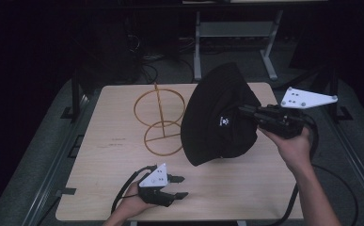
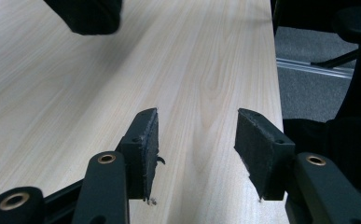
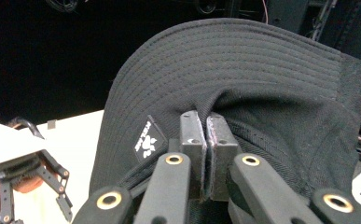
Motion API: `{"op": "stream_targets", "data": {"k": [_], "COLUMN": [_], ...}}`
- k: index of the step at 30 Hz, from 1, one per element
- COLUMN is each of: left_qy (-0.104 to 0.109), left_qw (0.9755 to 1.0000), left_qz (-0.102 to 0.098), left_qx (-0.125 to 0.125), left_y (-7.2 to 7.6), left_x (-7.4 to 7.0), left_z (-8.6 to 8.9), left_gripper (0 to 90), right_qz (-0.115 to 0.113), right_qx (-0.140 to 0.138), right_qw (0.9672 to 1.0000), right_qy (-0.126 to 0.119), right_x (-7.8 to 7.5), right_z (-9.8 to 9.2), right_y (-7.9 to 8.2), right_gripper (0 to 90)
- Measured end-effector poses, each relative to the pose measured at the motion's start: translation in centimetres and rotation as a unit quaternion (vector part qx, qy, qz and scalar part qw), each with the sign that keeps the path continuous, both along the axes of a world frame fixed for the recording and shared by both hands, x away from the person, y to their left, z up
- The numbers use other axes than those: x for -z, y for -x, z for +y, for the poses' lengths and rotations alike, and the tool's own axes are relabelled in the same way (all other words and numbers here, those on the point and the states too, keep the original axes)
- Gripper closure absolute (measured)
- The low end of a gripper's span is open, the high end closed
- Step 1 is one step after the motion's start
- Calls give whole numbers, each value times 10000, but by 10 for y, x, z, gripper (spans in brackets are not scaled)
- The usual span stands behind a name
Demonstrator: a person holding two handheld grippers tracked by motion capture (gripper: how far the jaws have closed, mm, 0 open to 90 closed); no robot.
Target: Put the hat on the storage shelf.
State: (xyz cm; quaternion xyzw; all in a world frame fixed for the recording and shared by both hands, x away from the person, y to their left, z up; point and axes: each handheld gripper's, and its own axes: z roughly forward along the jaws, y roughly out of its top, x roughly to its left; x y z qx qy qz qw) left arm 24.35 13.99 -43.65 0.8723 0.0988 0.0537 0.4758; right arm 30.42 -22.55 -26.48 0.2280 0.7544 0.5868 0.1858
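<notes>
one black bucket hat (image 1: pixel 217 117) hangs above the right half of the light wooden table (image 1: pixel 114 188), lifted clear of the top. the right gripper (image 1: pixel 245 111) holds it from the right, its jaws pressed together on a fold of the hat's cloth; in the right gripper view the two pads meet with the fabric pinched between them, just beside a small white logo patch (image 3: pixel 146 140) on the crown, and the stitched brim (image 3: pixel 243 51) arches above. one hand (image 1: pixel 292 143) grips that tool, and its grey three-cornered plate (image 1: pixel 306 99) sticks out toward the right.

one yellow wire stand (image 1: pixel 161 122), made of two rings joined by an upright rod, sits on the table just left of the hat, the hat's edge overlapping its right side in the high view.

the left gripper (image 1: pixel 179 187) sits low over the near edge of the table, well apart from the hat, with its jaws spread and nothing between them; the left gripper view shows bare wood between the two pads (image 2: pixel 148 149) and a dark corner of the hat (image 2: pixel 87 16) at the top.
</notes>
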Motion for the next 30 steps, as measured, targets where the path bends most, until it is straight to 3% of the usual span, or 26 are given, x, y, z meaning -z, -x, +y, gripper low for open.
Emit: {"op": "stream_targets", "data": {"k": [22, 30], "left_qy": [98, 31], "left_qw": [9999, 9999], "left_qz": [-41, -86], "left_qx": [-55, -43], "left_y": [0, 1], "left_x": [-1, 0], "left_z": [6, 5], "left_gripper": [472, 464], "right_qz": [-64, -63], "right_qx": [-340, -438], "right_qw": [9994, 9990], "right_qy": [21, -25], "right_x": [-23, -35], "right_z": [35, 50], "right_y": [-27, -38], "right_gripper": [877, 876]}}
